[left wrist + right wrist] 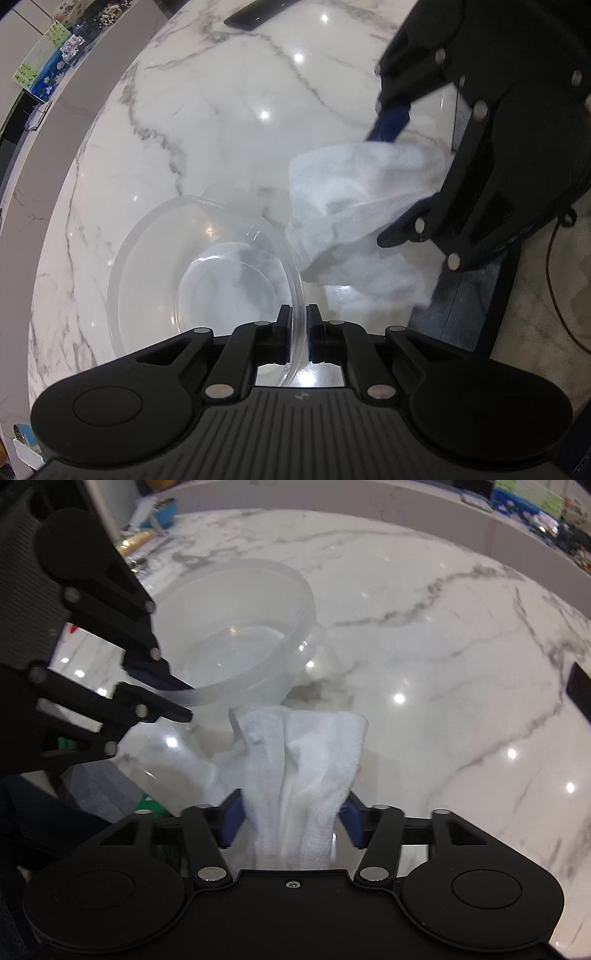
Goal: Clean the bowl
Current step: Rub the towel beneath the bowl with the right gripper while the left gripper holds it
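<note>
Left gripper (298, 332) clamped on the near rim of the clear plastic bowl (207, 280), which sits on the marble table (221, 122); right gripper (291, 812) pinching a bunched white cloth (299, 760), held just outside the bowl's rim — beside it, not inside. The scene fits wiping either about to start or just finished. Another pass would call for the cloth to cross the rim onto the inner wall — bowl held steady.
</note>
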{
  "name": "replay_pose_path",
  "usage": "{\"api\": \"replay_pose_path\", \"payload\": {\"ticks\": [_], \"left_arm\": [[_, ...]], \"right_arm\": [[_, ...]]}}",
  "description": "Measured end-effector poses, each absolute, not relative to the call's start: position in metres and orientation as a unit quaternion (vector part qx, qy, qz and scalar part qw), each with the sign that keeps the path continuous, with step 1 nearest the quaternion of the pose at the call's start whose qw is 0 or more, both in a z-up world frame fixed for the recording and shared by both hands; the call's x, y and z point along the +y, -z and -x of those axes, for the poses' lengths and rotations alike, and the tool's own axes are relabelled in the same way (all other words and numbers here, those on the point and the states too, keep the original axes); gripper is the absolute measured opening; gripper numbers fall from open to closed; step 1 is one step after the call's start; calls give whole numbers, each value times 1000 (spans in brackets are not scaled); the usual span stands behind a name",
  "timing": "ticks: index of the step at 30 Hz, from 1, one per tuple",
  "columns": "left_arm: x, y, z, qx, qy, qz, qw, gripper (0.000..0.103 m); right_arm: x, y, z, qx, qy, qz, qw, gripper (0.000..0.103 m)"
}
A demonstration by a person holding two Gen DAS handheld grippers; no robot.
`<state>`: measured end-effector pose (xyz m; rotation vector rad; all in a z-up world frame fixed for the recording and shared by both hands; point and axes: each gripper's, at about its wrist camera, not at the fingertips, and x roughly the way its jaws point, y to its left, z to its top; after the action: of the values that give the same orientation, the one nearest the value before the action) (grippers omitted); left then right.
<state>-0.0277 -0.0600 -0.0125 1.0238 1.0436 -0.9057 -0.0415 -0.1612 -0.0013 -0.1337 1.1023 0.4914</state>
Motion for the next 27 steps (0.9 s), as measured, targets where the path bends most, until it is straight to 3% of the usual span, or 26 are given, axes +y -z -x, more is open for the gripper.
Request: {"api": "replay_pose_path", "payload": {"ticks": [8,17,18,22,27], "left_arm": [[-60,12,29,458,401,-449,654,7],[-58,13,24,457,404,-432,664,7],[-58,13,24,457,403,-432,665,7],[-60,15,22,454,402,-436,665,7],[-58,17,19,458,395,-440,664,8]], "right_arm": [[-134,10,42,484,-240,112,834,58],[-126,24,27,513,-236,96,820,58],[-126,22,26,514,-236,94,819,53],[-128,18,24,517,-239,83,818,18],[-131,12,21,520,-243,69,816,14]]}}
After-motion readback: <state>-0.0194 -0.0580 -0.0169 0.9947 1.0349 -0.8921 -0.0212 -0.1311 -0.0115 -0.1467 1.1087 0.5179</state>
